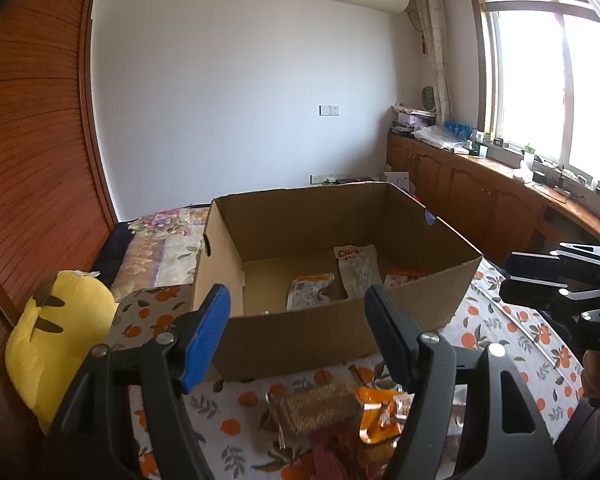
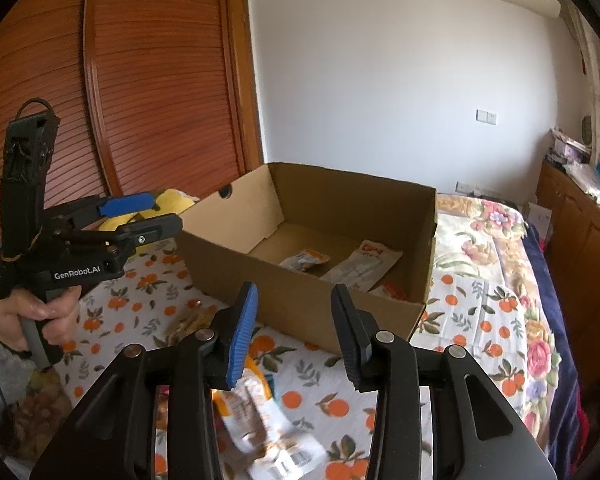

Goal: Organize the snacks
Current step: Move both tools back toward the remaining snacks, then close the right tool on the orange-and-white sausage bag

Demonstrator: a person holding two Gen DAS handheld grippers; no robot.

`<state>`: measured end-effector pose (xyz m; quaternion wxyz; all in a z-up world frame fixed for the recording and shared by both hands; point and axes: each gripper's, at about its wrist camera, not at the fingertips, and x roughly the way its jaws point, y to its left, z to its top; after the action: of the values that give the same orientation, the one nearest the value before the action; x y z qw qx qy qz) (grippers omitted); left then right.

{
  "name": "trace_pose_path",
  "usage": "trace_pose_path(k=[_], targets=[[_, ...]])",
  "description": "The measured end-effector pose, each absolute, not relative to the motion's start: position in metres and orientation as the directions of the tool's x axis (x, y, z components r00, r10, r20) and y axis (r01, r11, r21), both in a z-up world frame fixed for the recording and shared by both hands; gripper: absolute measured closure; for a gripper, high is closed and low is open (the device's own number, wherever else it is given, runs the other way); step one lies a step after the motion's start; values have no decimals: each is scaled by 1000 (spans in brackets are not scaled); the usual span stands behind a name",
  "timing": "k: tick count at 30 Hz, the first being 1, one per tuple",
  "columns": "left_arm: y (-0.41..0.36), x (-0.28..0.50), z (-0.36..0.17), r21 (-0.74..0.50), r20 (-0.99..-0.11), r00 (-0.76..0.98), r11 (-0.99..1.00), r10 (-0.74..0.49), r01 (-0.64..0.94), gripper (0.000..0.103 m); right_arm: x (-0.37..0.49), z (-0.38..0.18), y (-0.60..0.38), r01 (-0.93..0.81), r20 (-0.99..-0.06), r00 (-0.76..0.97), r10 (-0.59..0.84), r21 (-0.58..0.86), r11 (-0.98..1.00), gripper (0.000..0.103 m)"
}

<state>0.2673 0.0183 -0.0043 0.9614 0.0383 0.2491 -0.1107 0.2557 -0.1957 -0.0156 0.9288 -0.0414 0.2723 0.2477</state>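
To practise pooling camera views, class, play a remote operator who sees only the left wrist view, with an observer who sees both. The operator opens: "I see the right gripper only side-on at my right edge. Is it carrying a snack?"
Observer: No. In the right wrist view the right gripper has its jaws apart with nothing between them; it faces the near wall of the cardboard box.
Operator: And what is behind my own camera, holding the left gripper?
Observer: A person's hand is wrapped around the handle of the left gripper, which has white lettering on its side.
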Motion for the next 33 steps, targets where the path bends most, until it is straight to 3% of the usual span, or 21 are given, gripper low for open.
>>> trace_pose_path(k=[8,14,33], targets=[[17,246,-18,34,-518,838,974,-173,222,33,240,-25,-192,-486,-536,720,440,64,872,61],[15,237,-44,18,-556,812,974,-177,225,33,234,-48,-190,-481,-548,714,435,68,874,48],[9,221,-116,-16,-658,730,973,-183,230,33,242,-133,-167,-539,-700,567,435,83,838,36]])
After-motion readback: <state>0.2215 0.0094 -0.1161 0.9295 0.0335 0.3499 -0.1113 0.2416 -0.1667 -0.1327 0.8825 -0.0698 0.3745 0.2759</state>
